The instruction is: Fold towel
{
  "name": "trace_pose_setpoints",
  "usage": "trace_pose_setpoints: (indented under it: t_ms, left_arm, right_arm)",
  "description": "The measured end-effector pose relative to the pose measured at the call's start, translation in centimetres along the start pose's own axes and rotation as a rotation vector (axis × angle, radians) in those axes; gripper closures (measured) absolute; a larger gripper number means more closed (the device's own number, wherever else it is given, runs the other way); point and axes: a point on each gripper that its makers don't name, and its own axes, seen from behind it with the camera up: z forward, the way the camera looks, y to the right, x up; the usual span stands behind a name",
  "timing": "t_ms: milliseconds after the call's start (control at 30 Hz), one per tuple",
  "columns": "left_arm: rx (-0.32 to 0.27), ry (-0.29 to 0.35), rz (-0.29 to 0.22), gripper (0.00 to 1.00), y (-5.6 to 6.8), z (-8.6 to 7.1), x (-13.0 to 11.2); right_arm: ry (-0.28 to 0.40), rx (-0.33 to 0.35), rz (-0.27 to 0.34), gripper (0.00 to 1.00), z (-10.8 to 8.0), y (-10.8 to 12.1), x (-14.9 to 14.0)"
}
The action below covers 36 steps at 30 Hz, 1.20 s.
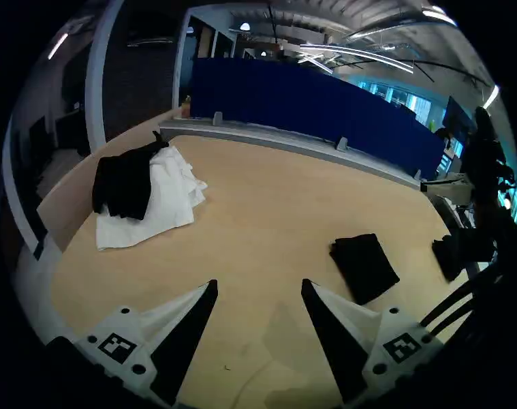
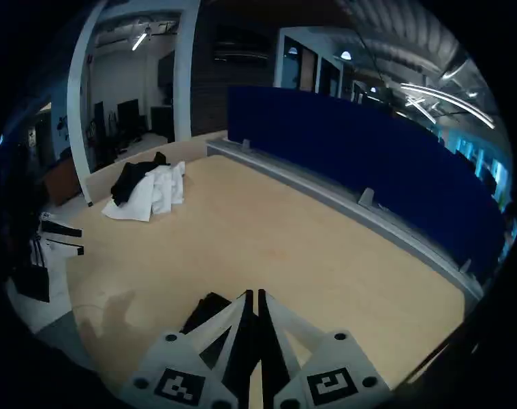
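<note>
The left hand-held gripper (image 1: 258, 283) hangs with its fingers spread over bare surface (image 1: 272, 204), holding nothing. The right hand-held gripper (image 2: 255, 294) has its fingers pressed together. I cannot tell whether any cloth is caught between them.

A folded black towel (image 1: 364, 266) lies at about 2 o'clock from the left gripper. In the right gripper view it shows just beside and under the fingers at 8 o'clock (image 2: 205, 310). The likely risk is that the closed fingers snag its edge as they lift and undo the fold.

Well apart at 10 o'clock sits a heap of towels (image 1: 146, 191), black draped over white, close to the surface's edge. A pinch there could drag up two layers at once or pull the heap over the edge.

A blue partition (image 1: 312, 102) lines the far side. Nothing stands between the grippers and the heap.
</note>
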Motion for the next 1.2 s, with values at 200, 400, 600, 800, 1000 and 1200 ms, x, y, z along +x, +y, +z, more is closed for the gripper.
trace_pose_setpoints:
  t_ms: [200,400,600,800,1000,1200]
  left_arm:
    - [0.001,-0.008,0.001,0.09,0.0,0.0,-0.2]
    - [0.005,-0.008,0.0,0.09,-0.2,-0.1,-0.1]
    - [0.01,-0.011,-0.002,0.09,-0.3,0.1,-0.2]
    - [0.012,-0.016,0.001,0.09,-0.2,0.4,-0.3]
    - [0.013,-0.026,0.005,0.09,0.0,0.6,-0.7]
    - [0.016,-0.041,0.012,0.09,0.1,0.7,-1.3]
  right_arm:
    - [0.003,0.001,0.006,0.95,0.2,0.0,-0.3]
    - [-0.006,-0.016,0.005,0.27,0.7,0.5,-1.0]
    - [-0.023,-0.003,-0.005,0.28,1.0,0.1,-2.1]
    - [-0.041,0.005,0.002,0.28,1.5,0.1,-3.7]
    - [-0.087,0.017,0.013,0.28,2.4,0.0,-7.7]
    - [-0.162,0.035,0.025,0.28,3.1,-0.5,-12.9]
